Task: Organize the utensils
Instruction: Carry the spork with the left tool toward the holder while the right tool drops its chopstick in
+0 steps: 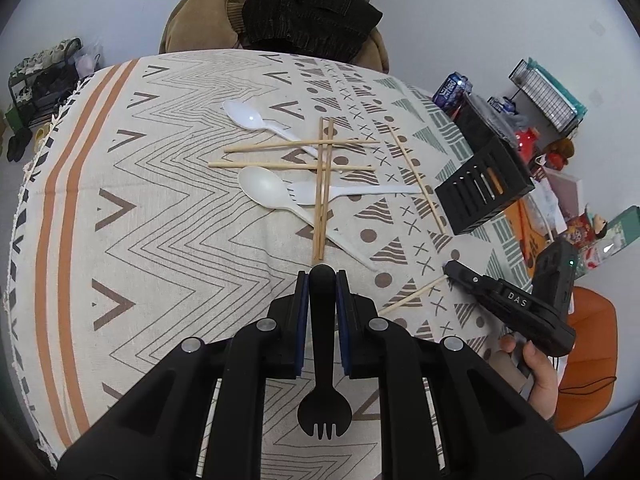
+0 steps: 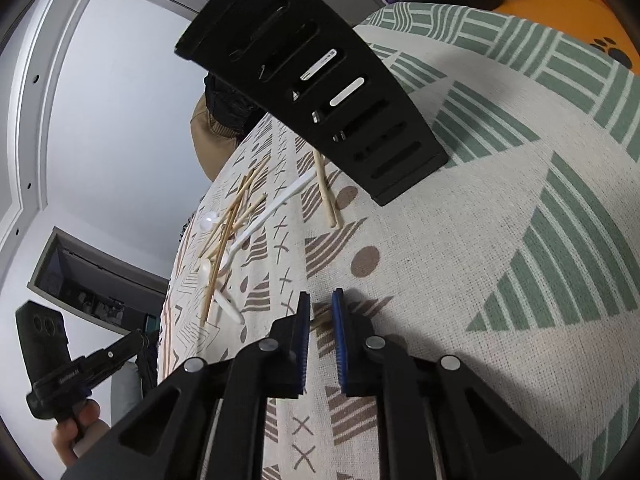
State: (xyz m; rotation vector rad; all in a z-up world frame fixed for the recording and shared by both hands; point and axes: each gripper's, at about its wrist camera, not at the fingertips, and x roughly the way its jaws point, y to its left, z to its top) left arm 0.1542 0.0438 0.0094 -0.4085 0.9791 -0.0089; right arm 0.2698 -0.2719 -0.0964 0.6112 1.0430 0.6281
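My left gripper (image 1: pixel 322 280) is shut on a black spork (image 1: pixel 323 400), held by its handle above the patterned tablecloth (image 1: pixel 160 240), tines toward the camera. Ahead lie white plastic spoons (image 1: pixel 264 190), a white fork (image 1: pixel 344 192) and several wooden chopsticks (image 1: pixel 320 192) in a crossed pile. A black slotted utensil holder (image 1: pixel 484 188) stands at the right; it also shows in the right wrist view (image 2: pixel 320 92). My right gripper (image 2: pixel 321 300) is low on the cloth, jaws narrowly apart around one chopstick (image 1: pixel 412 295); its tip (image 2: pixel 320 322) shows between the pads. The grip cannot be judged.
A chair with brown and black clothes (image 1: pixel 296 16) stands behind the table. Cans, toys and a wire basket (image 1: pixel 548 92) crowd the right side beyond the holder. An orange seat (image 1: pixel 588 360) is at the lower right. The table edge runs along the left.
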